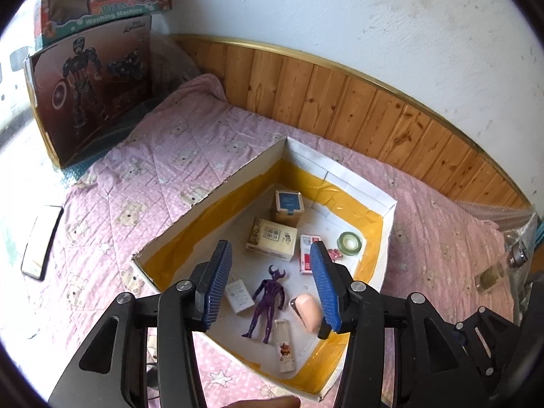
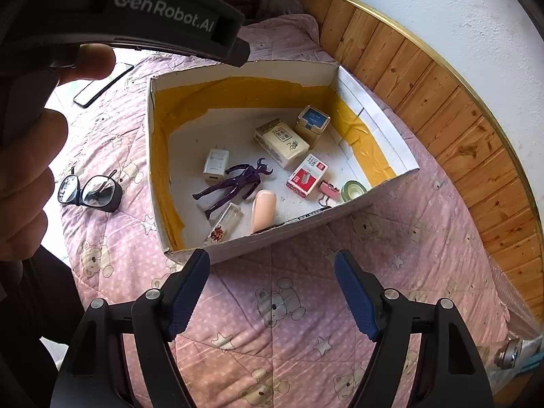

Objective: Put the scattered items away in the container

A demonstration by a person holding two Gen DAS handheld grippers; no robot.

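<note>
Left gripper (image 1: 272,284) released above box (image 1: 387,209); right gripper (image 2: 272,297) released outside its near edge; glasses (image 2: 90,192) apparently beside box.

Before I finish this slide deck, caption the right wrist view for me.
Open right gripper hovers over pink bear-print quilt before the yellow-lined white cardboard box of small items; black-framed glasses lie outside.

The box (image 2: 340,219) is showing matt white card walls, with glossy, wrinkled yellow tape (image 2: 369,149) lining them inside. The purple figure (image 2: 234,183) is gleaming like smooth, shiny plastic. Quilted pink cloth (image 2: 272,306) is lying soft and matt under everything. Varnished knotty wood panelling (image 1: 340,102) is running below a rough plaster wall (image 1: 374,17). Ribbed blue rubbery pads (image 1: 323,285) are facing matt black plastic fingers.
</note>
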